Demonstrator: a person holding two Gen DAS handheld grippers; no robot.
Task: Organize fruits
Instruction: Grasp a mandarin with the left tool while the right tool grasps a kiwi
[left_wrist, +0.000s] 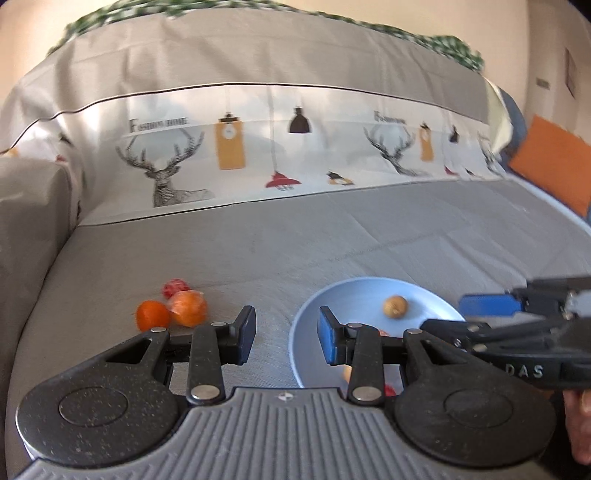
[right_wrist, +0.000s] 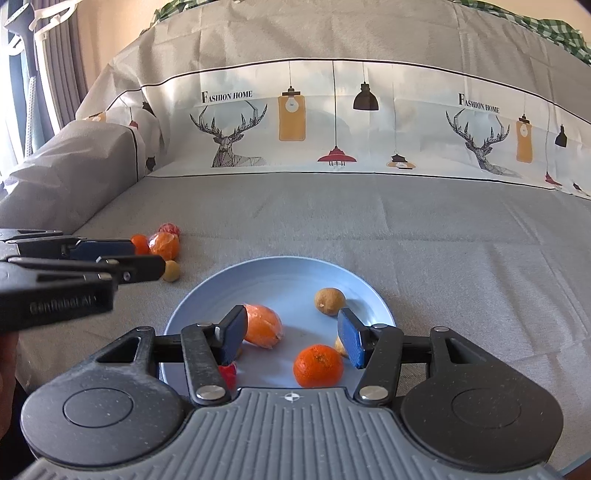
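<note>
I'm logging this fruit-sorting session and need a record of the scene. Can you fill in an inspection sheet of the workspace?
Surface: grey sofa cover, bare fabric around the plate.
Job's things: blue plate holds a bare orange, a wrapped orange, a brown fruit, a red fruit and another partly hidden piece. Off the plate, left: small orange, wrapped orange piece, red wrapped fruit, brown fruit by the left gripper.
Clutter: nothing seen.
Grippers: left gripper jaws open, empty; right gripper jaws open over the plate, empty.
Cables: nothing seen.
Surroundings: deer-print backrest cover, orange cushion, curtain.
</note>
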